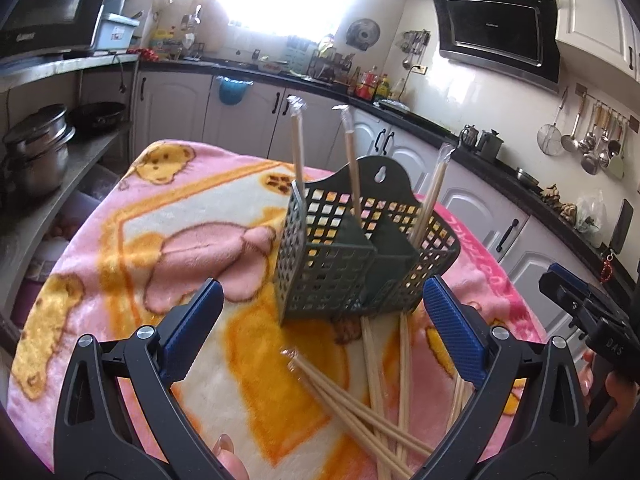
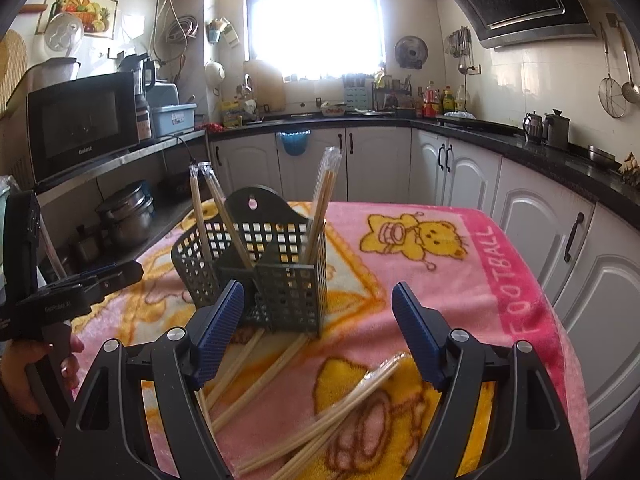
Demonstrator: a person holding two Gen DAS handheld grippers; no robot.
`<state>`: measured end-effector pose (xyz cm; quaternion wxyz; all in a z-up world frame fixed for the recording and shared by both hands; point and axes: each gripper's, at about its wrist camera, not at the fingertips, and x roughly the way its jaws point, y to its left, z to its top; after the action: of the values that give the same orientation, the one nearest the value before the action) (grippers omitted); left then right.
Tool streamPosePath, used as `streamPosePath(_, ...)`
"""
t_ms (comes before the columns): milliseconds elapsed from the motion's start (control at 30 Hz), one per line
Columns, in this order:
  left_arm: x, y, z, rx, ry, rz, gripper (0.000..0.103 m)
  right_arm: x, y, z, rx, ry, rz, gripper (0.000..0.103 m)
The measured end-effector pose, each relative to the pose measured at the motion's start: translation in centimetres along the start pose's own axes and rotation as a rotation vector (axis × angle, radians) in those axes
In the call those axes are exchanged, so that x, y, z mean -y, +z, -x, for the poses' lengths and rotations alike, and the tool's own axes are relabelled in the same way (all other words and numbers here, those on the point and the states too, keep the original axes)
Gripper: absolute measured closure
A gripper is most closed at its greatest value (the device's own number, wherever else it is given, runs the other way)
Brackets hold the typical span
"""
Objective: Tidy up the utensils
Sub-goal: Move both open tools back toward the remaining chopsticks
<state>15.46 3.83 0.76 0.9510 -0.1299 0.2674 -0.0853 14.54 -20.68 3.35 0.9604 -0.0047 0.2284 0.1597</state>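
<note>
A dark green perforated utensil basket (image 1: 352,256) with dividers stands on the blanket-covered table; it also shows in the right wrist view (image 2: 276,268). Three wrapped chopstick pairs (image 1: 352,160) stand upright in its compartments, also seen in the right wrist view (image 2: 320,208). Several loose wrapped chopsticks (image 1: 372,408) lie on the blanket in front of the basket, also in the right wrist view (image 2: 320,420). My left gripper (image 1: 320,320) is open and empty, just short of the basket, above the loose chopsticks. My right gripper (image 2: 318,320) is open and empty, near the basket's front.
The table carries a pink and yellow bear-print blanket (image 1: 160,240) with its edges close on all sides. A shelf with steel pots (image 1: 36,152) stands left. Kitchen cabinets and a dark counter (image 2: 520,184) run behind and right. The right gripper's body (image 1: 588,312) shows at the left view's right edge.
</note>
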Motion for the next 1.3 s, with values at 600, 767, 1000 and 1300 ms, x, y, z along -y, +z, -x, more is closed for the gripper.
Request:
streamPosePath(600,-2.0,-4.1,-2.0,-0.151,0.015,0.040,0.011,-0.2,-3.8,-0.9,-0.103,0.003,0.002,0.029)
streamPosePath(767,-2.0,-4.9,-2.8,-0.193,0.000,0.055,0.012,0.2,-4.6,-0.9,-0.122,-0.004,-0.011,0.029)
streamPosePath(1000,-2.0,-5.5,-4.4,-0.248,-0.048,0.097,0.044,1.1,-6.0,-1.4,-0.166,-0.018,-0.044,0.029)
streamPosePath(1300,-2.9,-4.5,-8.0,-0.310,-0.064,0.159,0.052,3.0,-6.3,-3.1,-0.231,-0.046,-0.083,0.029)
